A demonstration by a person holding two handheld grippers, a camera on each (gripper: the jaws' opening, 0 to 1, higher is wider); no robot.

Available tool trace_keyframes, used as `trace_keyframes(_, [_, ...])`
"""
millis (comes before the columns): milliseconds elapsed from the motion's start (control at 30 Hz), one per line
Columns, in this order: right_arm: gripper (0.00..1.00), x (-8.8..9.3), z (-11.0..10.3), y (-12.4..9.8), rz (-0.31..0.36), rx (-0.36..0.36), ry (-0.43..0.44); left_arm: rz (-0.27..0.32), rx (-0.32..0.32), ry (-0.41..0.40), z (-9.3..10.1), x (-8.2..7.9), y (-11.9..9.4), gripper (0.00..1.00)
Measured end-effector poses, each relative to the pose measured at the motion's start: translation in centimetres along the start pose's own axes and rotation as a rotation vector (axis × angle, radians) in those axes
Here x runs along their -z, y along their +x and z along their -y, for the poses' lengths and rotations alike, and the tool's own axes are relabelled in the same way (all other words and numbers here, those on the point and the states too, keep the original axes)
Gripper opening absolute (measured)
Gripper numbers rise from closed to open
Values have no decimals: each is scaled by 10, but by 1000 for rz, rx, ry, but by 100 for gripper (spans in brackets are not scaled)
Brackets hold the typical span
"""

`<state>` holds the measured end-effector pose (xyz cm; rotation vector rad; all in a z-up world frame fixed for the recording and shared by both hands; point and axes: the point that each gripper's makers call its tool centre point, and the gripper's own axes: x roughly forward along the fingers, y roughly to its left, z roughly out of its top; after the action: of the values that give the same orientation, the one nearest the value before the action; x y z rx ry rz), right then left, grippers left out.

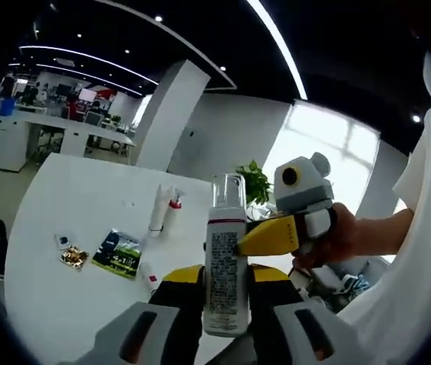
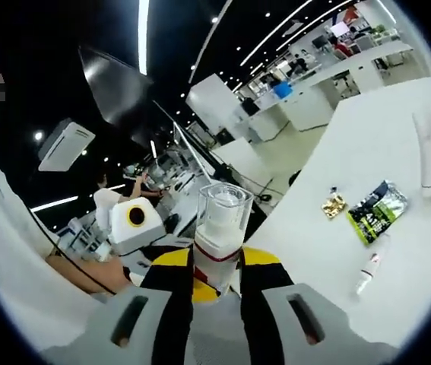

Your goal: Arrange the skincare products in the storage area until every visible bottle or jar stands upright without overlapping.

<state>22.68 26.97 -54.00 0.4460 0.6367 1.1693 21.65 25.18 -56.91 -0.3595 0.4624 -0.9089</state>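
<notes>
Both tools are gripping one tall white spray bottle with a clear cap (image 1: 225,258), held upright in the air above the white surface (image 1: 71,304): the left tool (image 1: 225,293) clenching its body, the right tool (image 2: 217,277) clamping near its neck. This looks like a hand-over or carry; next it needs setting down upright, clear of the white tubes (image 1: 162,209) and the green sachet (image 1: 118,252). The label print is too small to read.
</notes>
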Motion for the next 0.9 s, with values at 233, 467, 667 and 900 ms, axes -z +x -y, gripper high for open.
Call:
trace_keyframes(233, [20,0,2,-1,-20,20,-64,-36,-27,64,-3,8,0,23])
trace_keyframes(467, [20,-9,12,-9,-9,47,-103,-87,-90,92,-15,25,-6,30])
trace_keyframes(667, [20,-22,27,-19,-12,99,-178,-129,-196,139,-38,38,-22,32])
trace_keyframes(900, [20,-45,47,-30,6,164,-256,-229,-351,256,-75,59,-49,33])
